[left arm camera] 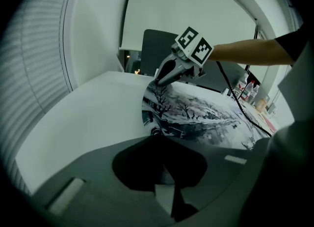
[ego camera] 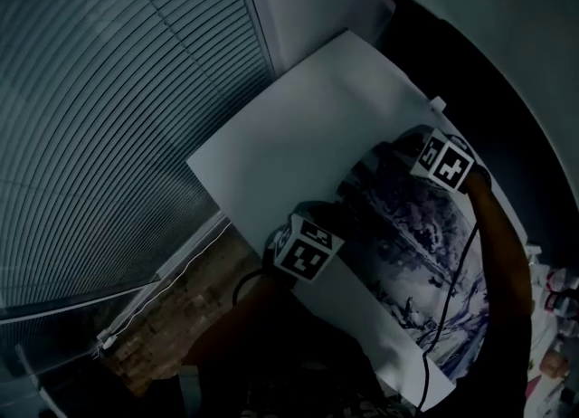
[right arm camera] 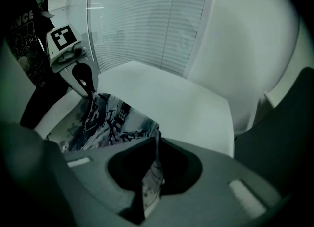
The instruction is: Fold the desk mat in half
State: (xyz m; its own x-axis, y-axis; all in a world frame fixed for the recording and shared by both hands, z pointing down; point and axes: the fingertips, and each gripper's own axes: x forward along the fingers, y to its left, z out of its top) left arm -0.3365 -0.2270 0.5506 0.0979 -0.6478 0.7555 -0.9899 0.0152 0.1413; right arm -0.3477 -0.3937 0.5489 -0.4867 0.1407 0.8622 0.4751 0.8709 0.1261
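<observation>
Grey-blue ink-landscape print covers the rectangular desk mat; fingers of left gripper and right gripper each pinch its raised edge.

Both grippers sit near the middle of the head view, the left gripper lower and to the left, the right gripper above and to the right, each with its jaws pinched tight on the desk mat. The bare right forearm reaches up from the lower right, and the left arm comes in from the bottom centre

Desk mat's right edge beneath the person's forearm; clutter at head view's edge cropped, indistinct.
</observation>
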